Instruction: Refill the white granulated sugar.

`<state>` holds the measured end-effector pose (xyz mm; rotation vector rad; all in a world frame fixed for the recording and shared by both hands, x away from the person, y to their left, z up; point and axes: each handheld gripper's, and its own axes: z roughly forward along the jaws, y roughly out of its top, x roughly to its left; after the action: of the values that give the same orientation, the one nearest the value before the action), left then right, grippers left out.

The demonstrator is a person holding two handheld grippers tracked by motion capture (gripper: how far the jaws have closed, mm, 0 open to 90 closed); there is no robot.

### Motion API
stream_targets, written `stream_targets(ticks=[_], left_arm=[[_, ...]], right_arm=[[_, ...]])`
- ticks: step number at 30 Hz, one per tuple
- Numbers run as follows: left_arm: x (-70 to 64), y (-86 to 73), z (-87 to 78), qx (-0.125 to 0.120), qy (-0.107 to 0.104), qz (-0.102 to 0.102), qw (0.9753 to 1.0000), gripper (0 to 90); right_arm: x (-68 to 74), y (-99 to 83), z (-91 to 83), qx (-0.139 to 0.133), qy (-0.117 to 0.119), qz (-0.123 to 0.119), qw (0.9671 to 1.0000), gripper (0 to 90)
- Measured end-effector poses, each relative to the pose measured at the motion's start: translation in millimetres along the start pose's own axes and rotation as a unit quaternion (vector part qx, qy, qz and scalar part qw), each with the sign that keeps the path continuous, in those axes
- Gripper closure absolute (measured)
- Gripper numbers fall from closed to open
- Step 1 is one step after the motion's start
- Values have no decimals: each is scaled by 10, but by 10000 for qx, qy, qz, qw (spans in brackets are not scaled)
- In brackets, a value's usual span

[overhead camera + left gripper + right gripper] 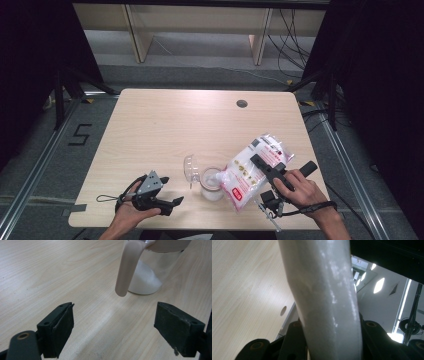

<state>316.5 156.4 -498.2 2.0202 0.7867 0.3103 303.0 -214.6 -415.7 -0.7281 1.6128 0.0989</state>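
Jar top cut off by the frame edge in the left gripper view — rim unseen. Bag print too small to read in the high view; the right gripper view crops both its ends.

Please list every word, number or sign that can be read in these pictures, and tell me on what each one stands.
"5": a black mark on the floor, left of the table in the high view.
Red and dark print on the bag that the right gripper holds over the jar: too small and blurred to read.
Nothing readable on the jar, its lid or the left gripper.
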Motion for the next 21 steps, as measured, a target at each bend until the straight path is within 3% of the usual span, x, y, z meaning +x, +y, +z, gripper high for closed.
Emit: stream_targets(ticks=[21], left_arm=[[4, 1, -6, 24, 4, 29, 10000, 155]], right_arm=[[-5, -9, -17, 38, -3, 47, 10000, 698]])
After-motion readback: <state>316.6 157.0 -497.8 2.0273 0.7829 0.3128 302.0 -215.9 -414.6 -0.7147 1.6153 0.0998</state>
